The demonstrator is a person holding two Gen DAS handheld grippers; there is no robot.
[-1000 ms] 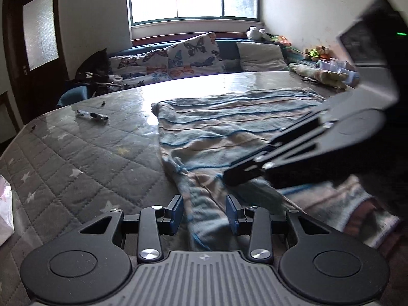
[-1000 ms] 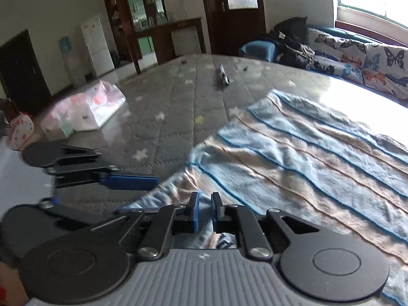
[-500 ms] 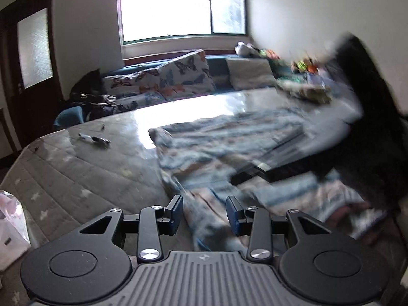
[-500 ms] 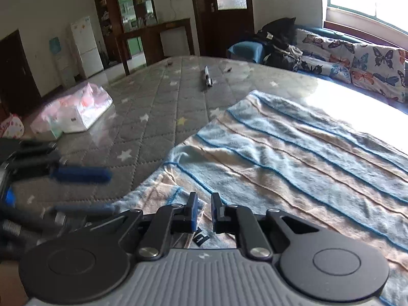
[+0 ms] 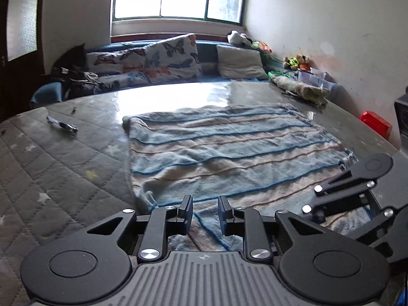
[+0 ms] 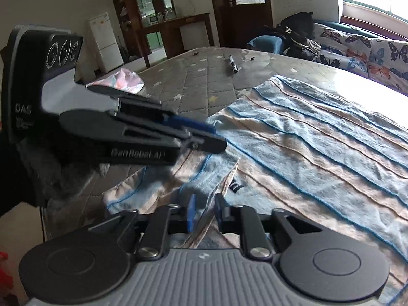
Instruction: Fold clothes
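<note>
One quilted star-print mattress (image 5: 51, 178) carries one striped blue-and-peach towel (image 5: 229, 153), spread flat with its near edge rumpled. Two grippers sit at that edge. Left gripper (image 5: 205, 213): jaws narrowly apart and closing, cloth between them, pads not yet pressing. Right gripper (image 6: 205, 213): jaws opening, a loose fold between them. Risk: the right side drops its hem before the left bites, leaving a crooked fold. One pen-like object (image 5: 62, 126) lies well apart.
</note>
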